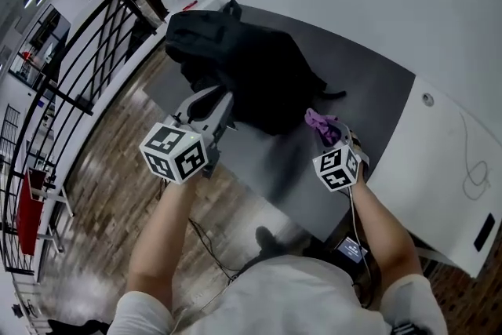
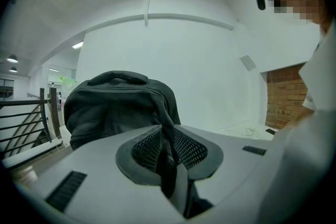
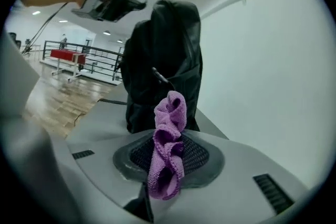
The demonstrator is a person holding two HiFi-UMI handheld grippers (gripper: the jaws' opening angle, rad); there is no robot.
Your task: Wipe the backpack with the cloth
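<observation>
Grey table (image 1: 376, 102): slumped backpack (image 1: 255, 74), nubby cloth (image 3: 167, 144)

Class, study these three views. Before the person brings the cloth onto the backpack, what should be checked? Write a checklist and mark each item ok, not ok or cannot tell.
1. Is the cloth clamped between the right fingers? Ok: it is bunched up and gripped.
2. Is the backpack resting on the table? Ok.
3. Is the strap between the left fingers? Ok: it runs down between them.
4. Are the left fingers pressing firmly on the strap? Cannot tell.
5. Is the cloth touching the backpack? Not ok: it is held short of the bag.
6. Does enough cloth stick out past the right fingers to wipe with? Probably ok: a loose fold stands out beyond them.
</observation>
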